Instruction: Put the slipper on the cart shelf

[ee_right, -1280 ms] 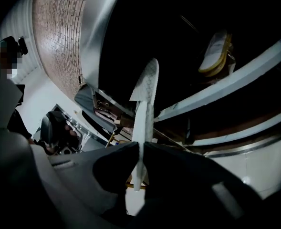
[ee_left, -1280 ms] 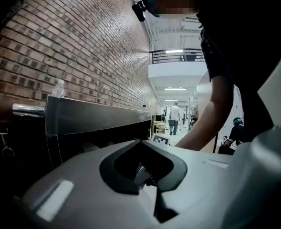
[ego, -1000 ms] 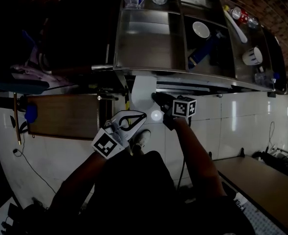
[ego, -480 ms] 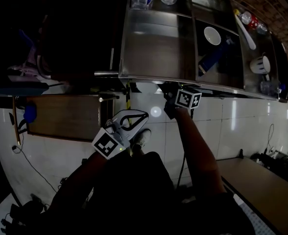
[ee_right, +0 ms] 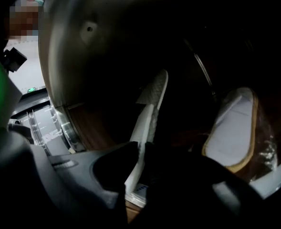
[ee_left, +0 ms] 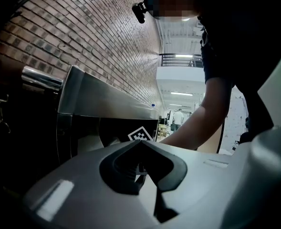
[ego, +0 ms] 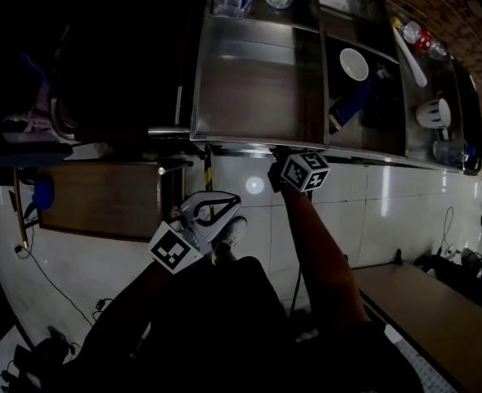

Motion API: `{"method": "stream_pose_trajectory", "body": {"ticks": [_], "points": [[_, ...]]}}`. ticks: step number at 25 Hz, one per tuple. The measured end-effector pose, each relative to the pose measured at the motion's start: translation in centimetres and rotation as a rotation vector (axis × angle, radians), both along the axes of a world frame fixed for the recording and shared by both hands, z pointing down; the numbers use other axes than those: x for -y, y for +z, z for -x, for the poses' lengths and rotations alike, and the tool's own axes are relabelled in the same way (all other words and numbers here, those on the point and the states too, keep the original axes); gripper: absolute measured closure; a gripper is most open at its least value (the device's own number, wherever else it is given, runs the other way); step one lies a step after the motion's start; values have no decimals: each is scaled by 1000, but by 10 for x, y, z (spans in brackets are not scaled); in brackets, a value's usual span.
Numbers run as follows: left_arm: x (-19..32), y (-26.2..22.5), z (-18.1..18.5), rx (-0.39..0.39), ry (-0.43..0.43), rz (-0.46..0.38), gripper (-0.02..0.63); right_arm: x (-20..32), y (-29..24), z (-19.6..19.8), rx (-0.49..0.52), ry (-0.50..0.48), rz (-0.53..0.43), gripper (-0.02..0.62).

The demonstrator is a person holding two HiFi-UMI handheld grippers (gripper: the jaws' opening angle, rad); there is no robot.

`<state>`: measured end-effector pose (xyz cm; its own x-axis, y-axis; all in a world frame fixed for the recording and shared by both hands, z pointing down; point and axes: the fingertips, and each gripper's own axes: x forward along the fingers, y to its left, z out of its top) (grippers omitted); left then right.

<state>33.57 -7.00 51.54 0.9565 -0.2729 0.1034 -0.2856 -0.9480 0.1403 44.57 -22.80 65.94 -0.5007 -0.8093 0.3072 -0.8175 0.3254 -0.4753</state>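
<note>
Slipper point(ee_right: 149, 120), pinched in our right hand-held gripper point(ee_right: 139, 150), is now under the cart top point(ego: 257, 88); we're close to release.

Right gripper point(ee_right: 139, 152): dark jaws low in the frame, clamped tight on the slipper point(ee_right: 148, 123), nothing loose there
Slipper: white, held edge-on, rising from the jaws toward the middle of the frame, textured sole on show
Second slipper point(ee_right: 232, 130): off to the right and apart from the held one, pale insole, tan rim, lying flat
Shelf board point(ee_right: 90, 128): brown, wood-look, showing left of the held slipper
Metal wall point(ee_right: 68, 42): curved, dull shine, filling the upper left
Background: deep shadow across the middle and top right
</note>
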Motion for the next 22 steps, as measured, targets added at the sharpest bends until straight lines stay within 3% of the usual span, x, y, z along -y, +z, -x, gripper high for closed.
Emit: {"method": "stream_pose_trajectory", "body": {"ticks": [3,6,14,19,22], "points": [[-2,1,0,-2,-6,24,604,-2,2,0,-1,-10,8,554],[-4,-1,-1,-2,7,-7,604,-3,6,-2,-14,-30,26,552],[-9,2,-3,-3,-14,44,604,-6,10,-11,-333,-24,-58,495],[-11,3,-2,10,-19,46,604,-12,10,-19,-387,9,-69,403],[-14,1,-2,8,-30,51,603,-19,5,-25,-398,22,-79,399]]}}
